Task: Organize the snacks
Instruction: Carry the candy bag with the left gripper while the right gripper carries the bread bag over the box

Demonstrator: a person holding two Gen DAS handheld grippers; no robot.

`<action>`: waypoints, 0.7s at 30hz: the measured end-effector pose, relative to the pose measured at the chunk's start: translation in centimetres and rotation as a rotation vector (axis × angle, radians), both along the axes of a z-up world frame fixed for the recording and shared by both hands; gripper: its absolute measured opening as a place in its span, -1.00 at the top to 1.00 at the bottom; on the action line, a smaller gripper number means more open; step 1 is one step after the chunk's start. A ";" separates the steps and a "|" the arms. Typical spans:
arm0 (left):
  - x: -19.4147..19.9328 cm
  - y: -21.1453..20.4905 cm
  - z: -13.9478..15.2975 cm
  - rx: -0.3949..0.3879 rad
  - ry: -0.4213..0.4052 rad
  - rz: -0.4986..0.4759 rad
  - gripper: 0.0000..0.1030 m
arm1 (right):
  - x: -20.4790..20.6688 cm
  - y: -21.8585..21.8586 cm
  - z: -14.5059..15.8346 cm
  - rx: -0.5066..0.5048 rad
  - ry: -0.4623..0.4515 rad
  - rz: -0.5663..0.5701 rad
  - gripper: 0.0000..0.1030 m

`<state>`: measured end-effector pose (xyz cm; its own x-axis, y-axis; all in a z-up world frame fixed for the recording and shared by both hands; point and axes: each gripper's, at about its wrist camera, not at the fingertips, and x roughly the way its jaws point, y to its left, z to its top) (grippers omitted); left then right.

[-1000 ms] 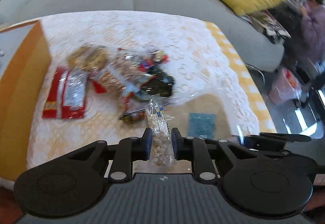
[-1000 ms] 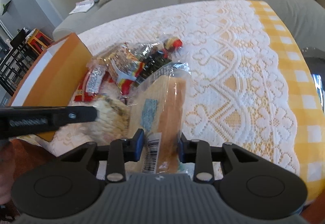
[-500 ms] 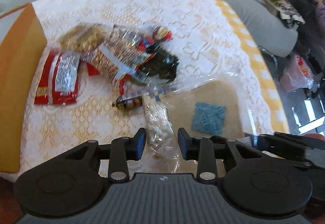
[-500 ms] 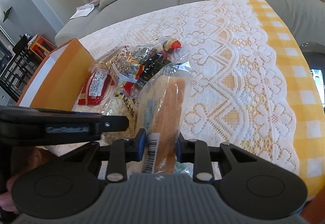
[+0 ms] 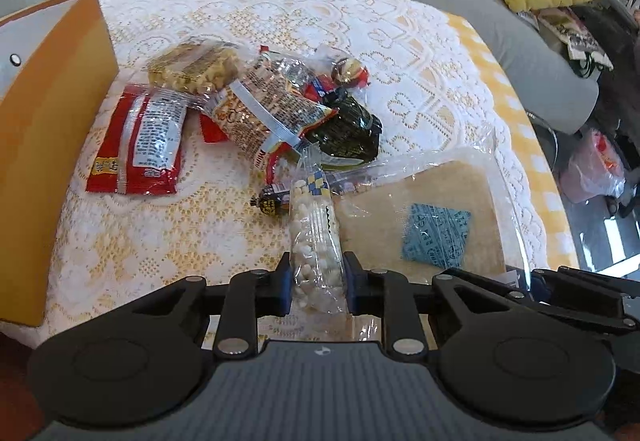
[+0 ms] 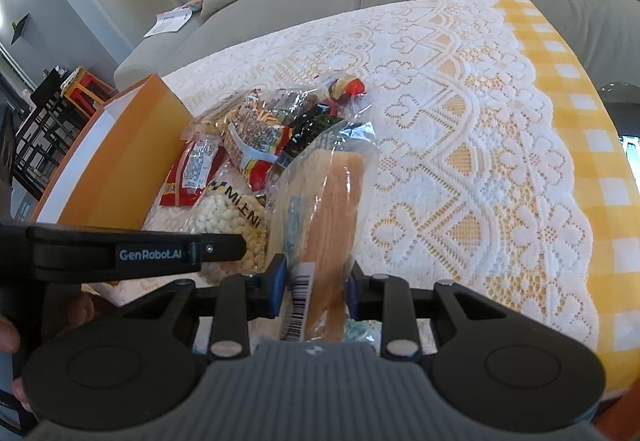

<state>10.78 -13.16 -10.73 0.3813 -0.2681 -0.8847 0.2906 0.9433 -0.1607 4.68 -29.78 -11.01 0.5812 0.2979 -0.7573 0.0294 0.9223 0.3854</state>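
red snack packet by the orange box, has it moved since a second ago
No. The red snack packet lies flat beside the orange box, same gap and angle; only the camera view shifted.

One orange box, two grippers, about eight snack packets; pile overlaps.

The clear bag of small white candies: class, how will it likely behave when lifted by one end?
The bag of small white candies is thin clear film around loose pieces, so it would probably sag and let them shift. The left gripper pinches its near end, so the far end may dangle. It looks light for its size.
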 end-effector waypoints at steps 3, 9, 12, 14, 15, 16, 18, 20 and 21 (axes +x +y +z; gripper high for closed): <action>-0.3 0.9 0.9 0.001 -0.027 0.012 0.48 | -0.3 0.6 1.0 -0.021 -0.031 0.011 0.53; -0.6 3.9 3.2 -0.027 -0.072 0.057 0.49 | -0.4 2.1 3.2 -0.072 -0.058 0.027 0.56; -0.5 5.9 4.8 -0.054 -0.096 0.094 0.49 | -0.3 3.0 4.9 -0.081 -0.096 0.043 0.57; -0.3 7.2 6.0 -0.062 -0.114 0.119 0.48 | 0.0 3.9 6.2 -0.083 -0.124 0.064 0.57; -0.3 8.0 6.7 -0.065 -0.126 0.135 0.48 | 0.3 4.5 6.9 -0.080 -0.140 0.081 0.57; -0.2 8.9 7.5 -0.065 -0.134 0.153 0.48 | 0.7 5.2 7.6 -0.077 -0.156 0.101 0.57; -0.1 10.8 8.9 -0.067 -0.160 0.192 0.48 | 1.6 6.6 8.8 -0.060 -0.181 0.137 0.57; 0.0 12.9 10.2 -0.058 -0.187 0.233 0.48 | 2.7 8.2 9.9 -0.038 -0.205 0.176 0.57; 0.1 14.0 10.8 -0.049 -0.200 0.253 0.48 | 3.4 9.1 10.4 -0.027 -0.216 0.193 0.57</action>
